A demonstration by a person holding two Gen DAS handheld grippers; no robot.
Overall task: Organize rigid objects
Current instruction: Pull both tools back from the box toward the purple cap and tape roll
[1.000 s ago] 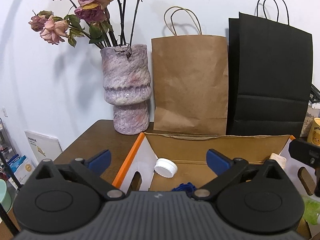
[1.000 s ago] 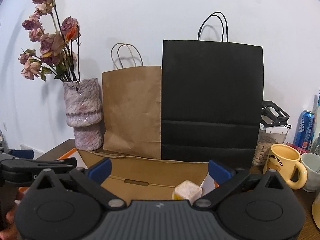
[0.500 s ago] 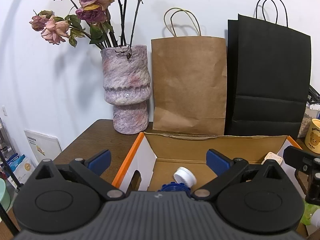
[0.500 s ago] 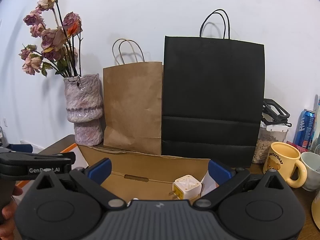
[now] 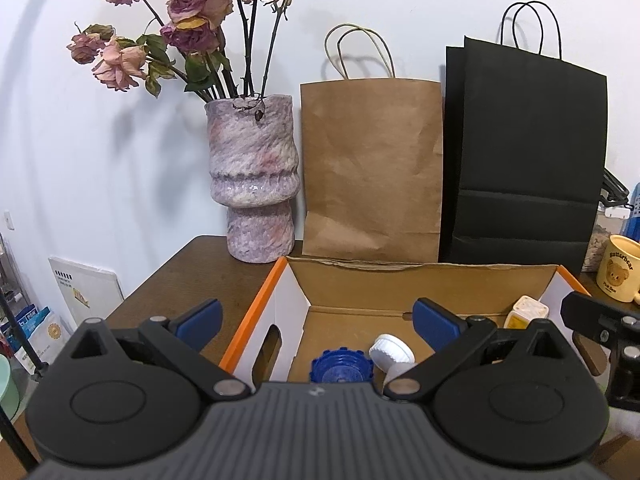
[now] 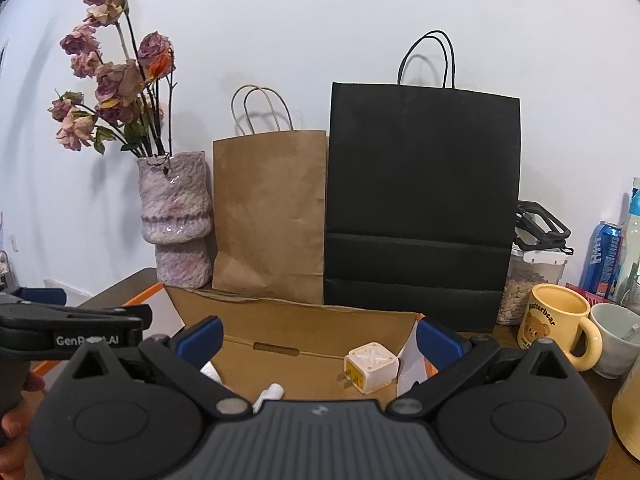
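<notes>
box [image 5: 424,280]: blue cap [image 5: 341,368], white cap [image 5: 392,354] touching, plug [image 6: 372,366] far right | caps ahead, below left gripper [image 5: 316,322], nearer than right gripper [image 6: 318,340] | both jaws wide, empty | vase [image 5: 254,176] behind

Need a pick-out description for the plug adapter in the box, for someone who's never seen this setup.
Find the open cardboard box in front of the brown and black paper bags. Inside, near its right end, a small cube-shaped plug adapter lies on the floor. It is white with a yellow face and metal prongs, unlike the round blue cap and white cap further left.
</notes>
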